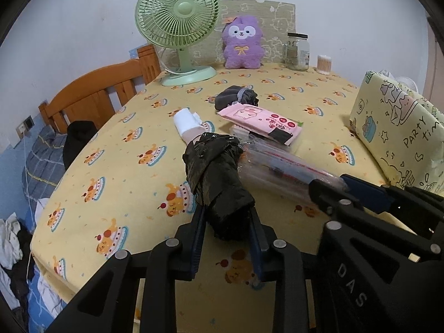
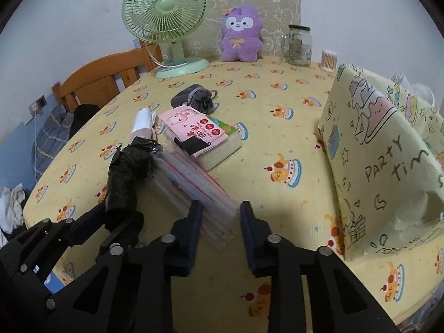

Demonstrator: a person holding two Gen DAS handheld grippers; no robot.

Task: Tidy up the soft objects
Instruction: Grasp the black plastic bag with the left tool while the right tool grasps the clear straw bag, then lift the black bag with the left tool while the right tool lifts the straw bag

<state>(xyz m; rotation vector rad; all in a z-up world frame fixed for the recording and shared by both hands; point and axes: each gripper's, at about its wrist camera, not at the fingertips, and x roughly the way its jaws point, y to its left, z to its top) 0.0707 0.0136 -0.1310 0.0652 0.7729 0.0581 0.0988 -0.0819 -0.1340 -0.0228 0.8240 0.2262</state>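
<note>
Left gripper clamped on black roll — soft, light; right gripper pinching clear bags — slippery, floppy.

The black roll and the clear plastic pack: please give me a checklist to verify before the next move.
1. Left gripper closed on black roll: ok.
2. Right gripper closed on clear plastic pack: ok.
3. Roll and pack lifted off the tablecloth: cannot tell.
4. Pink wipes pack out of the way: not ok, it lies right beyond the pack.
5. Pack's contents: cannot tell, blurred.
</note>
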